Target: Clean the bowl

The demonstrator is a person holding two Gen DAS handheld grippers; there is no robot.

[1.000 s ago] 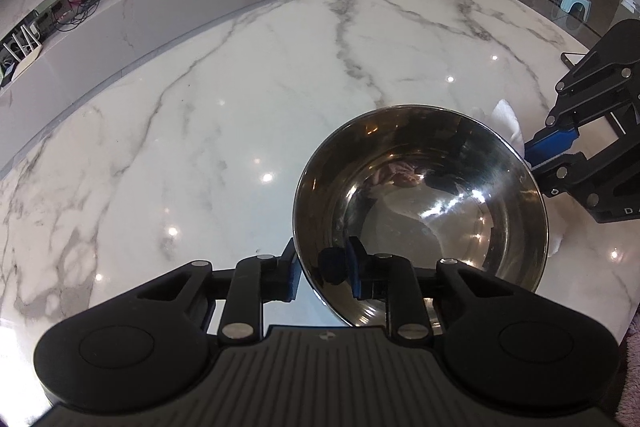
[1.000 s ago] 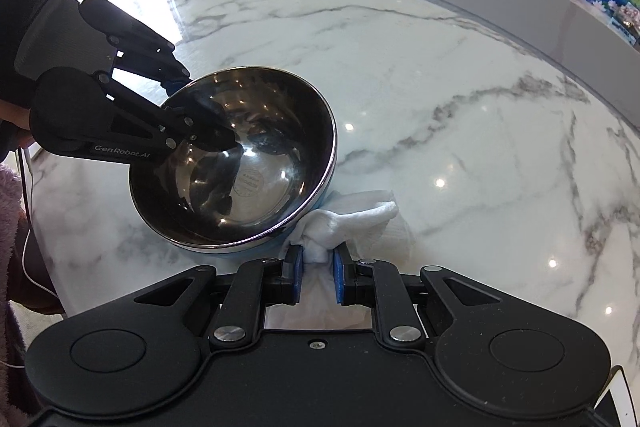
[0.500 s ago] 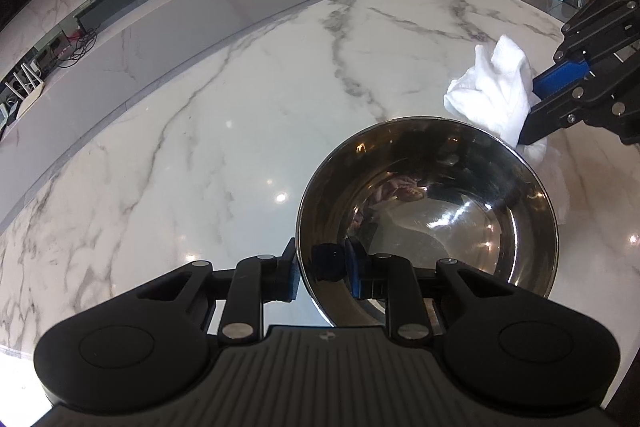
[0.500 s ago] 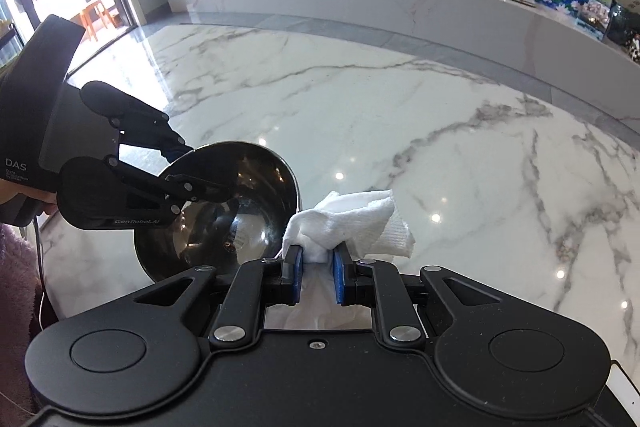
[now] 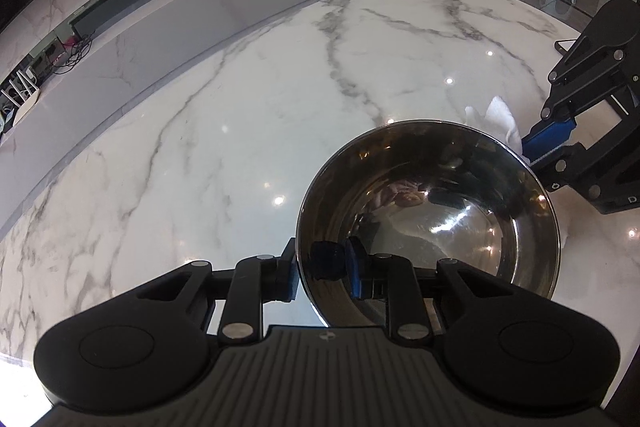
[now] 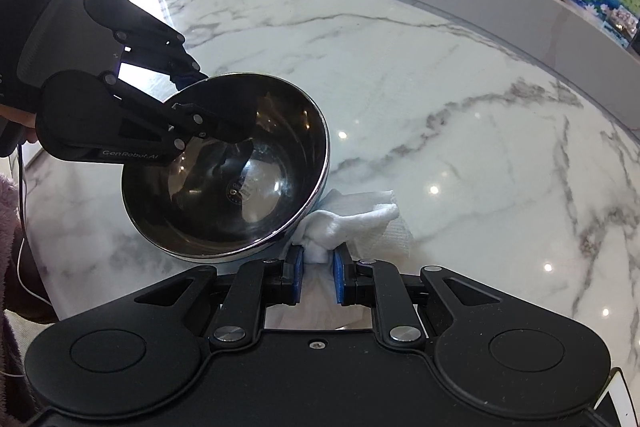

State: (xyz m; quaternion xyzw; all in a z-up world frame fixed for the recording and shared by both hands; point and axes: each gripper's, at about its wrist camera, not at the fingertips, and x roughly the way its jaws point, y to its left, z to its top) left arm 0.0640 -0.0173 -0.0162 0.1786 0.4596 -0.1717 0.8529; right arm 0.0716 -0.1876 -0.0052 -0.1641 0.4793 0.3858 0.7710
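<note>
A shiny steel bowl (image 5: 436,211) is held tilted above the marble table; it also shows in the right wrist view (image 6: 232,179). My left gripper (image 5: 324,273) is shut on the bowl's near rim, one finger inside and one outside. My right gripper (image 6: 318,269) is shut on a white cloth (image 6: 352,219), which sits against the outside of the bowl's rim on its right side. In the left wrist view the cloth (image 5: 498,117) peeks out behind the bowl's far rim, next to the right gripper's blue fingers (image 5: 548,137).
The white marble table (image 5: 260,115) spreads wide to the left and far side. A long stone counter (image 5: 180,19) with small items runs behind it. The table's near edge (image 6: 36,227) lies at the left by the person's sleeve.
The right gripper, raised with the cloth half a second ago, has come back down so the cloth sits against the outside of the bowl's rim. The left gripper still holds the bowl.
</note>
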